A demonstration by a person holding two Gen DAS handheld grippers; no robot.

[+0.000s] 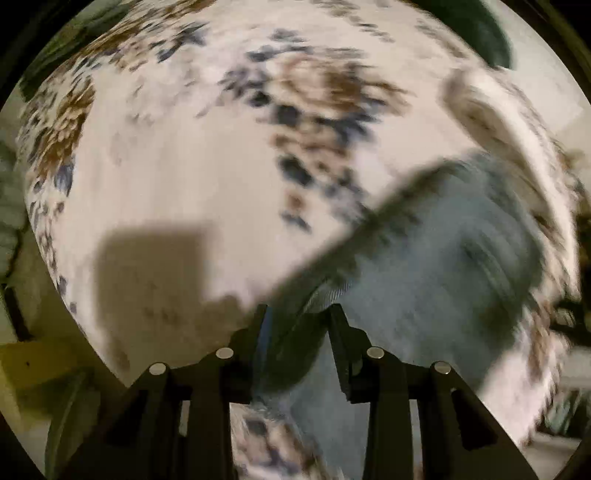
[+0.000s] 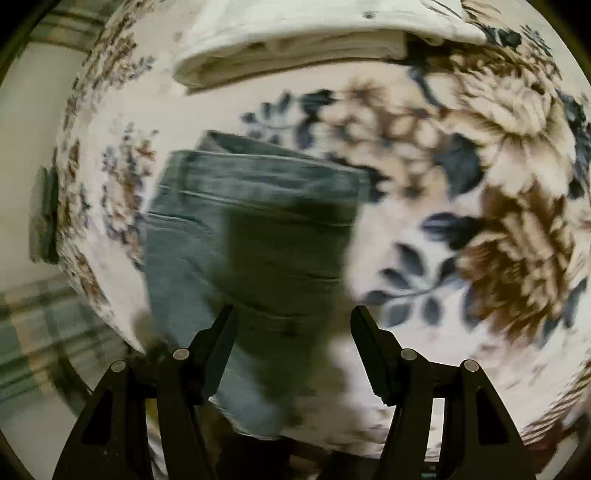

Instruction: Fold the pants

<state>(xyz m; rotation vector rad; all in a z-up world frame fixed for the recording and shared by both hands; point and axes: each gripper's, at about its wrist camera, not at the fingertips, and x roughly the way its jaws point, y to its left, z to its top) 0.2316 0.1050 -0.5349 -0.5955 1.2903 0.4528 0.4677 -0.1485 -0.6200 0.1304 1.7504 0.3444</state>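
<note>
Light blue jeans (image 2: pixel 251 236) lie on a floral bedspread (image 2: pixel 498 184), waistband at the far end. My right gripper (image 2: pixel 291 317) hangs above them with jaws wide apart and nothing between them. In the left wrist view, motion-blurred, the jeans (image 1: pixel 436 258) stretch from the lower middle toward the right. My left gripper (image 1: pixel 297 314) has a fold of the denim between its fingers, which stand fairly close together around it.
A folded cream blanket or pillow (image 2: pixel 295 40) lies at the far side of the bed. A plaid cloth (image 2: pixel 40 325) shows off the bed's left edge. A dark green object (image 1: pixel 480 29) sits beyond the bed at the top right.
</note>
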